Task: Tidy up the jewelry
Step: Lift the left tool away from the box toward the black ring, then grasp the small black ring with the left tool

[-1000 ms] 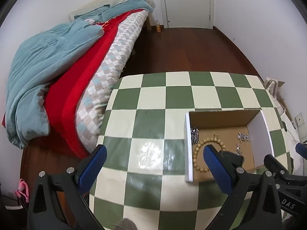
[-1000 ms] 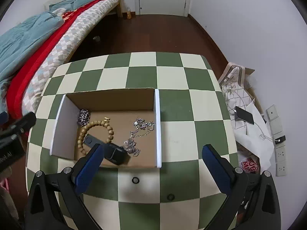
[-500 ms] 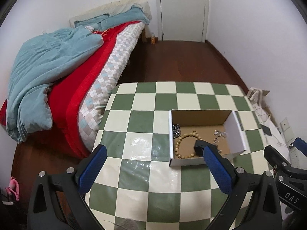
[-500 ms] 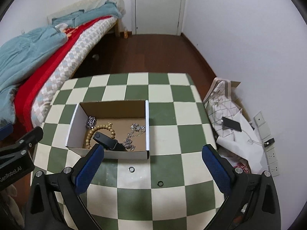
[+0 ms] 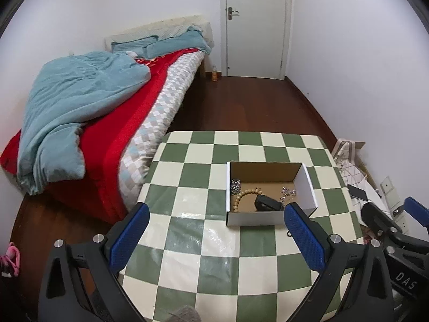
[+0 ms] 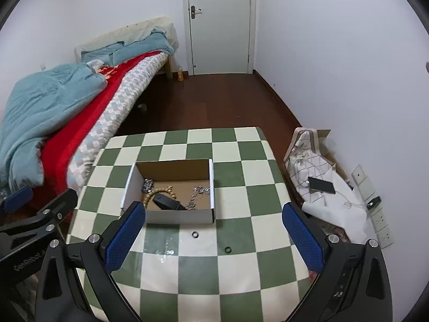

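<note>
So both the left hand-held gripper (image 5: 214, 230) and right hand-held gripper (image 6: 213, 228) hang wide apart, holding nothing. The box (image 6: 171, 216) sits at 12 o'clock on the checkered surface (image 6: 241, 273), with a bead bracelet (image 5: 241, 197) inside and two rings (image 6: 195, 234) just outside.

The left claw (image 5: 215, 237) has black angular arms tipped with blue textured pads (image 5: 128, 234), round silver screws along its frame, and white "DAS" lettering showing on the neighbouring claw's body. The right claw (image 6: 214, 236) looks alike: black frame, blue dimpled pads (image 6: 303, 237), silver screw heads.
</note>
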Demonstrator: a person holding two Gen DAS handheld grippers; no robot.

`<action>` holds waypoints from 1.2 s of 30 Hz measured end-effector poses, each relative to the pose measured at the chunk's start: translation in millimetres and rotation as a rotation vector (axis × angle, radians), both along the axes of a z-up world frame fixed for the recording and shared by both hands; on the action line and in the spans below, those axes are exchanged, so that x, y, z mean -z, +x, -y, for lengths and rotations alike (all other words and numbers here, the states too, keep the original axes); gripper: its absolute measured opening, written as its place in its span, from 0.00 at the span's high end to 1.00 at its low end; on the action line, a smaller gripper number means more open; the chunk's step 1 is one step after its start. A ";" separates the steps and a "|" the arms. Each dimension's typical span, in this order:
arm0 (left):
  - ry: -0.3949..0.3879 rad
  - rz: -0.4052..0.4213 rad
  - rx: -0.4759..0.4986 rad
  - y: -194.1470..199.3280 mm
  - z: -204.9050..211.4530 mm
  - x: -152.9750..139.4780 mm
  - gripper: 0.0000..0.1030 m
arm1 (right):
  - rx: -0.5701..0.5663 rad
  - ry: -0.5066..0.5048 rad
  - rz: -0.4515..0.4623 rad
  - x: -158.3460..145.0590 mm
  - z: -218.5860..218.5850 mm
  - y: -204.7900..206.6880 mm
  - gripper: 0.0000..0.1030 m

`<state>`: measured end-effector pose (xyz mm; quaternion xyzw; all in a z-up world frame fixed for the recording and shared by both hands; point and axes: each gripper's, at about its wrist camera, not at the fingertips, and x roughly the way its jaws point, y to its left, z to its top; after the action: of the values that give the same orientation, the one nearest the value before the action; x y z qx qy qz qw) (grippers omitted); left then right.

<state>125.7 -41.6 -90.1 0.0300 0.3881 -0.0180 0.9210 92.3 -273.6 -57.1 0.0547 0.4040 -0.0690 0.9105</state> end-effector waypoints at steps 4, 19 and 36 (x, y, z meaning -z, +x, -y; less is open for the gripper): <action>0.064 -0.004 -0.020 -5.9 7.0 18.6 0.00 | 0.024 0.031 -0.011 13.6 11.2 -11.7 0.00; 0.306 -0.117 -0.076 17.2 33.4 119.3 0.00 | 0.065 0.112 -0.261 200.4 49.1 14.6 0.35; 0.137 -0.268 0.083 41.6 95.8 161.7 0.01 | 0.096 0.081 -0.235 207.9 68.2 12.2 0.88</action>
<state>167.3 -137.4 -251.8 0.1060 0.5064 -0.0335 0.8551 104.6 -341.8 -265.0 0.1020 0.5075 -0.1019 0.8495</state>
